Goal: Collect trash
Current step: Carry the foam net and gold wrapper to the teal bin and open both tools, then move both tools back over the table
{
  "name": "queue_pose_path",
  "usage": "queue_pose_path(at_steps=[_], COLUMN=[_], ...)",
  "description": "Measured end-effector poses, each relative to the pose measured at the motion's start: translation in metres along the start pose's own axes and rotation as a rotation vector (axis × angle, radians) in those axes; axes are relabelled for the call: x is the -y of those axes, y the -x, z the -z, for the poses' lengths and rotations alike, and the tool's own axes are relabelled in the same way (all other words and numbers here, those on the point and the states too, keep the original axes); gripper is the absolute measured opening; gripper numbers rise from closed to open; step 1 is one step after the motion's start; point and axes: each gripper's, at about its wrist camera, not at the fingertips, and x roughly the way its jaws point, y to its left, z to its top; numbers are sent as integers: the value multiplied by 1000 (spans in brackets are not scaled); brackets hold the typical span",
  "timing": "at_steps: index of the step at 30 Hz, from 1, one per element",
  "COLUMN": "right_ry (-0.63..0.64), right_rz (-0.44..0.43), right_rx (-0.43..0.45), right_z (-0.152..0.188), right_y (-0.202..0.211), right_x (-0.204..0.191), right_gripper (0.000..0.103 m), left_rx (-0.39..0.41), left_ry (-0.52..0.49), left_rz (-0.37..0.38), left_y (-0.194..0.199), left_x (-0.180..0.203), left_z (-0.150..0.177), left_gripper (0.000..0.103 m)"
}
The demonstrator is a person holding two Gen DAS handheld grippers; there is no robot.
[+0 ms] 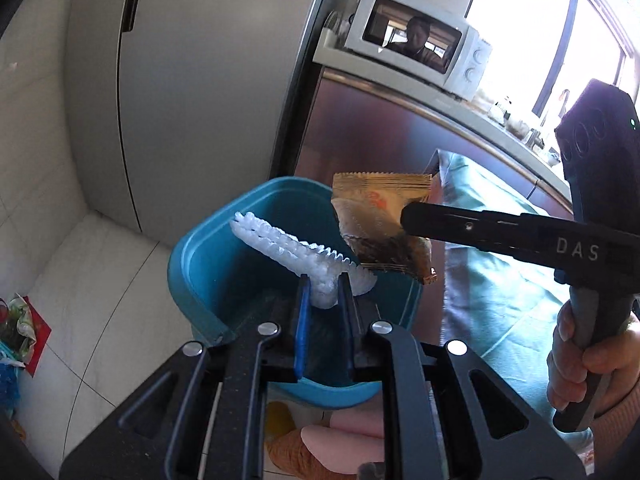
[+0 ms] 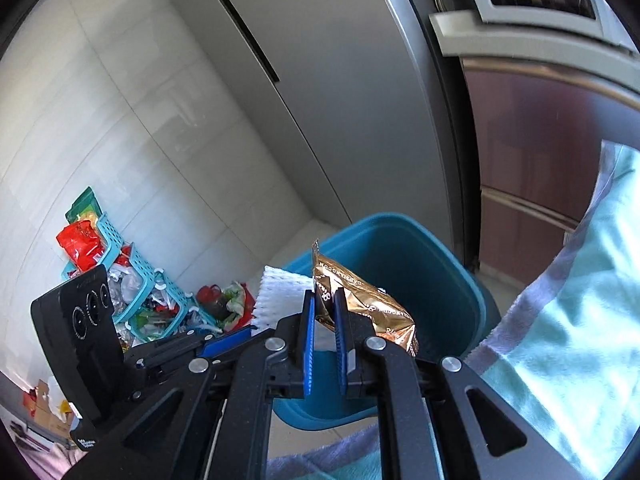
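While both pieces hang over the open bin, the step in hand reads as the drop-off, release not yet made.

Item 1, nearest: left gripper (image 1: 324,300), jaws clenched on one white foam sleeve (image 1: 288,252), ridged along its edges, which juts forward above the bin's mouth.

Item 2: right gripper (image 2: 325,312), jaws clenched on one gold snack wrapper (image 2: 360,304), crumpled, gripped by one end, the rest sagging over the bin's interior. A hand (image 1: 580,360) grasps this gripper's handle in the left wrist view.

Item 3: one teal bin (image 1: 240,216), standing on the floor directly below both pieces; what its inside holds cannot be made out.

Item 4: one light green cloth (image 2: 560,280) with a pale border, draped just beside the bin.

Item 5, farther: one turquoise basket (image 2: 136,280), tipped among loose wrappers on the pale tiled floor (image 2: 160,140); their number is too jumbled to count. More collecting is judged to remain there.

Item 6, farthest: one tall grey refrigerator (image 1: 200,100); one microwave (image 1: 420,44) on the cabinet beside it.

Next move, as judged: part each pair of jaws so both pieces fall cleanly inside the rim; the foam sleeve, long and light, may catch the edge unless tipped downward first.
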Motion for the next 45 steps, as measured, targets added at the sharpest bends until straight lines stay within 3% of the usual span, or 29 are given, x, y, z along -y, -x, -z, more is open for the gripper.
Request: queue_pose_path(at_steps=[6, 8, 10, 16, 21, 28, 35, 45], right_ry=[-24, -24, -26, -23, 34, 79, -6, -191], right_rz=[24, 32, 37, 43, 57, 135, 265, 480], right_rx=[-15, -9, -4, 18, 69, 204, 319, 441], right_z=[1, 1, 2, 9, 21, 57, 101, 176], right_y=[-7, -7, -6, 6, 42, 123, 208, 307], right_x=[6, 6, 7, 11, 4, 7, 41, 94], right_gripper=[10, 15, 20, 22, 32, 53, 54, 55], left_rx=[-33, -38, -42, -33, 27, 111, 102, 23], left_ry=[19, 30, 33, 35, -12, -152, -299, -461], left_rz=[-3, 1, -1, -8, 11, 148, 332, 537], left_y=[-22, -27, -32, -34, -15, 18, 29, 26], left_x=[-1, -2, -2, -2, 18, 82, 164, 287], left_z=[-3, -4, -4, 0, -2, -3, 7, 46], left_gripper=[17, 17, 22, 28, 44, 62, 62, 62])
